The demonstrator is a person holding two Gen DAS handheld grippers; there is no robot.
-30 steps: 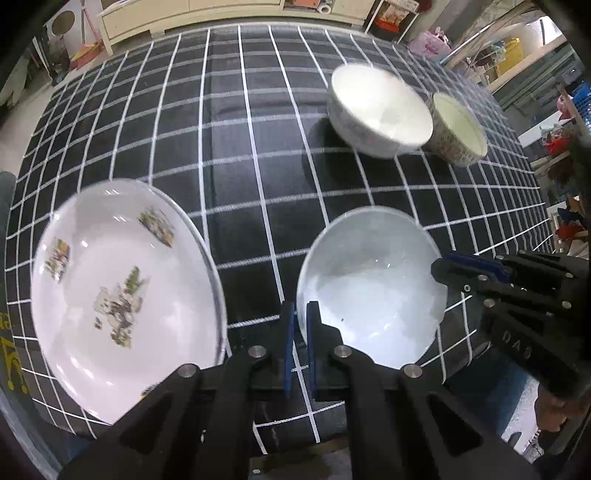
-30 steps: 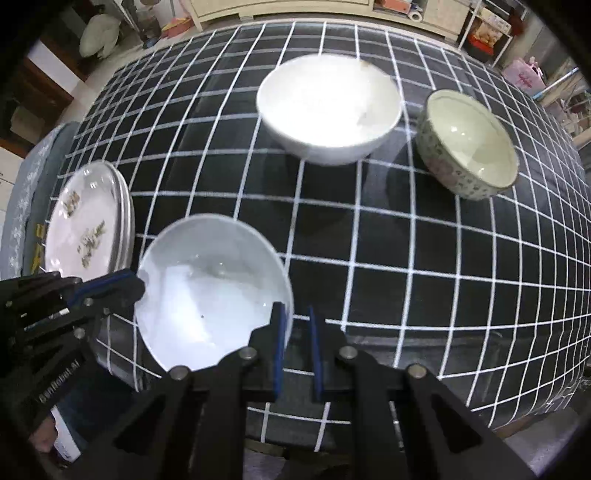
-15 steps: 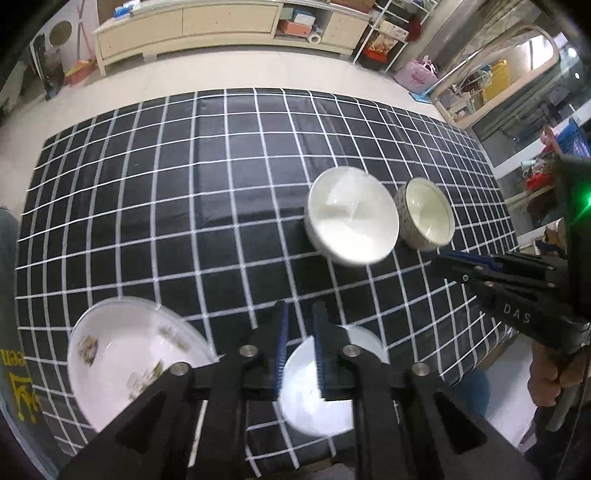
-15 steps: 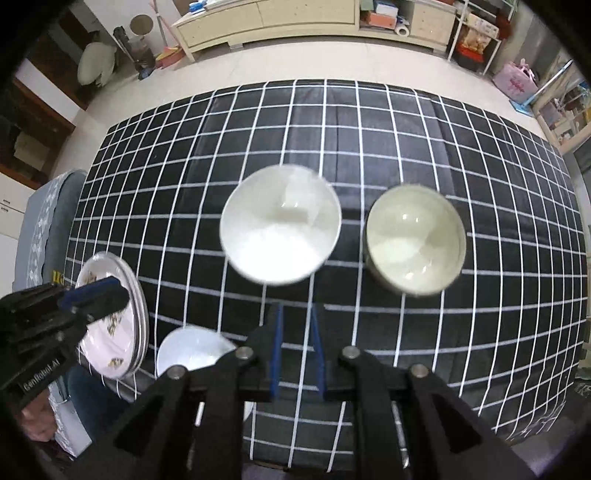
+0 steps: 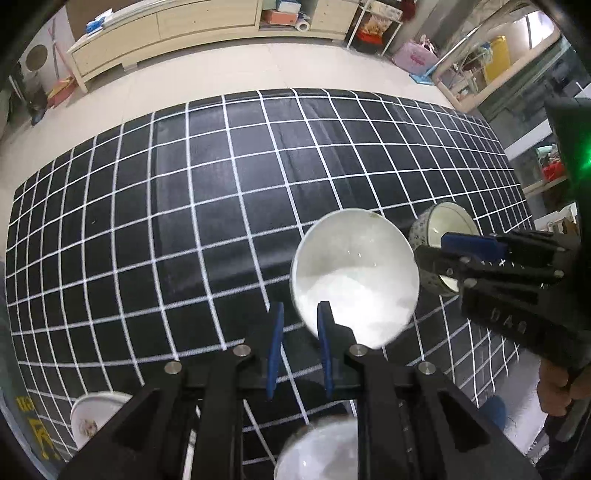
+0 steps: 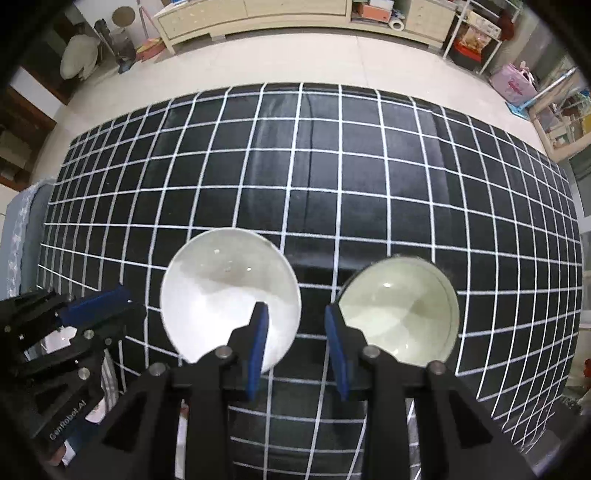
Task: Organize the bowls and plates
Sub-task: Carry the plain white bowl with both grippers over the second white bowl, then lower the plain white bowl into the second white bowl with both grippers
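A large white bowl [image 5: 354, 280] [image 6: 229, 291] stands on the black checked tablecloth [image 5: 184, 206] [image 6: 332, 177]. A patterned bowl with a cream inside [image 5: 439, 236] [image 6: 399, 310] stands just right of it. A second white bowl [image 5: 317, 450] and a picture plate [image 5: 92, 421] lie at the table's near edge. My left gripper [image 5: 299, 317] is open and empty, hovering above the table near the large white bowl's left rim. My right gripper [image 6: 295, 317] is open and empty above the gap between the two far bowls.
Floor, a long low cabinet [image 5: 166, 26] [image 6: 258, 14] and shelves with clutter [image 6: 476, 29] lie beyond the table's far edge. A grey chair edge [image 6: 22, 221] is at the table's left.
Both grippers have risen high and moved away from the near white bowl. Their jaws, shut before, have opened. The near bowl and plate have slid to the bottom of the views.
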